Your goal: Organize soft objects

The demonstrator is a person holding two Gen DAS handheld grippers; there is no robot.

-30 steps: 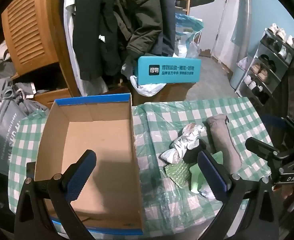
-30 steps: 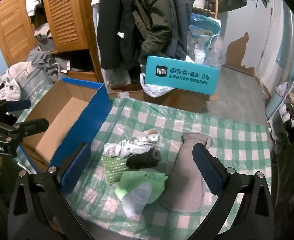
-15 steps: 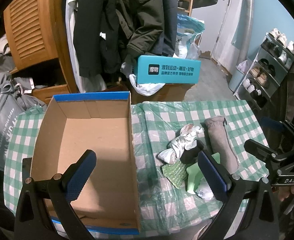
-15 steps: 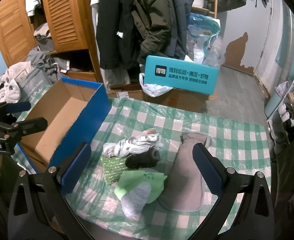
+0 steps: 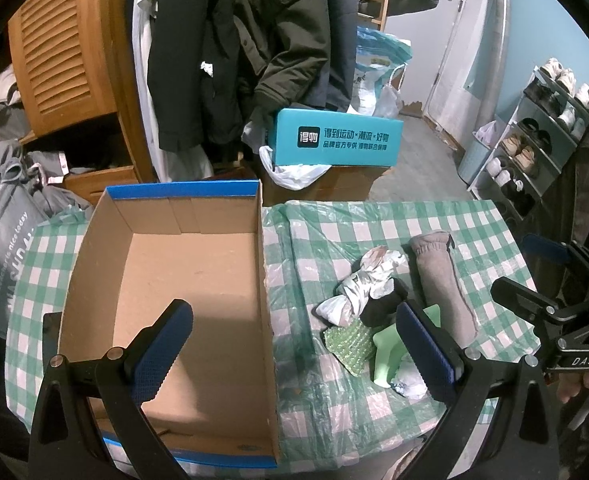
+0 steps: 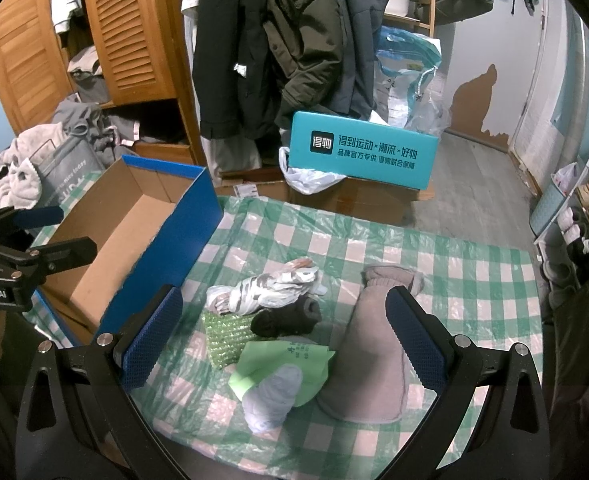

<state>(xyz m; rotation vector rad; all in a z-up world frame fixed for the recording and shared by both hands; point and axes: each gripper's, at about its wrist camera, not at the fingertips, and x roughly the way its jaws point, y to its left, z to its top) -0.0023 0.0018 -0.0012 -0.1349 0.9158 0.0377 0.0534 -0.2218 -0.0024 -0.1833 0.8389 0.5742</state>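
Tongs first: your right tongs (image 6: 280, 344) hang wide open and empty, high over the pile of soft things, and your left tongs (image 5: 292, 346) are just as wide and empty, straddling the right wall of the open cardboard box (image 5: 94, 264). The pile sits on the checked table (image 6: 474, 264) to the right of the box, so it lies straight ahead of and below your right tongs, while for the left it is off to the right side. Your right hand looks like the nearer one for the first pick.

Closest under the right tongs is the pale grey sock (image 6: 270, 400), lying on the green paper (image 6: 314, 360); behind it come the dark sock (image 6: 286, 318) and the white patterned bundle (image 6: 270, 288). The long grey sleeve-like piece (image 6: 368, 352) runs away from you, its long axis roughly in line with the tongs' reach, so you would likely need to turn your wrist to close across its width.
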